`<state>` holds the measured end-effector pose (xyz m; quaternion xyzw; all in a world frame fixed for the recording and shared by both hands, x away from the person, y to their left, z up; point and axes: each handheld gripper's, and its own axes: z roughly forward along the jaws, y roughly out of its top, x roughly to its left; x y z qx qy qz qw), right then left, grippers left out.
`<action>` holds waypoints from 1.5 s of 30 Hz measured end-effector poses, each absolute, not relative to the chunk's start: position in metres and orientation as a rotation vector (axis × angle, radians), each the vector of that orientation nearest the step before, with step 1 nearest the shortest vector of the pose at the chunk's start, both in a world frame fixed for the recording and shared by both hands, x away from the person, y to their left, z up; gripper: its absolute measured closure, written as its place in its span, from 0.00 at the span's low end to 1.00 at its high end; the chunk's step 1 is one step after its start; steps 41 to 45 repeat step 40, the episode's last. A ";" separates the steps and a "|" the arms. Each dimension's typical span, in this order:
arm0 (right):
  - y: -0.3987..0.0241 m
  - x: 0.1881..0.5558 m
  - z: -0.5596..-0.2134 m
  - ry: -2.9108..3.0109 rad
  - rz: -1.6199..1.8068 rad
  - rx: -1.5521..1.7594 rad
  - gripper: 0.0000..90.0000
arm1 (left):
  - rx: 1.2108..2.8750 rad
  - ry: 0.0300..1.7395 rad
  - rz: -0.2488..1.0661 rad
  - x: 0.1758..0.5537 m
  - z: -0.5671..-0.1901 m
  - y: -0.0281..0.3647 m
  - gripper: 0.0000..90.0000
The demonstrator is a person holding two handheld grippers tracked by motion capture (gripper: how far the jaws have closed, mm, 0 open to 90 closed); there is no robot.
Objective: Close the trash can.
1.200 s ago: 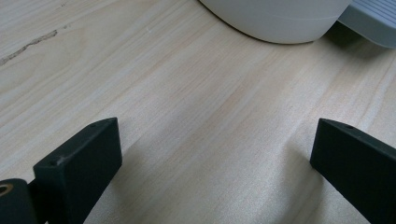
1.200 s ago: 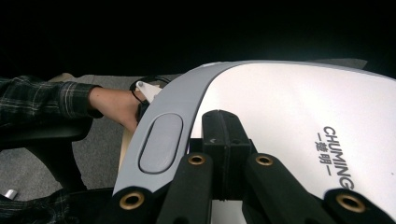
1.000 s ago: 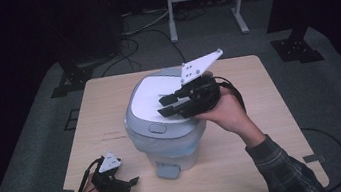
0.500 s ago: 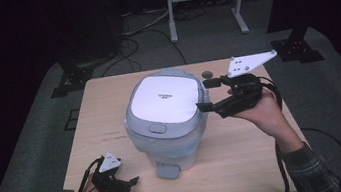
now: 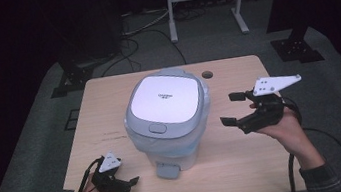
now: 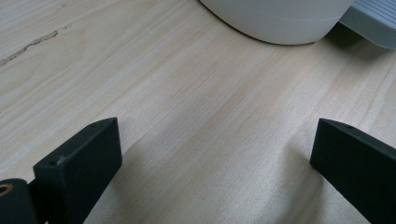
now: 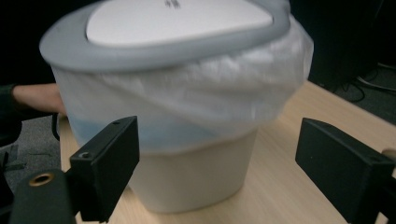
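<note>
Right gripper [image 5: 233, 109] released, beside lidded bin [image 5: 167, 114], left gripper [image 5: 131, 183] released, near bin's base

A light wooden rectangular table [image 5: 108, 99] stands on grey carpet. At its centre sits a white plastic pedal bin with a grey-rimmed lid [image 5: 167, 114] and a white liner. A small dark round hole [image 5: 207, 74] marks the far edge. The left gripper [image 5: 115, 182] rests at the near left corner.
</note>
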<state>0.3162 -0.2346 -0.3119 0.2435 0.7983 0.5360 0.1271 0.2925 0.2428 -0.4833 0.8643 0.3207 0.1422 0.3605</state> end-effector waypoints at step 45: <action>-0.281 0.293 -0.485 2.467 1.011 1.012 0.01 | 2.225 0.827 0.367 0.293 -0.483 0.243 0.01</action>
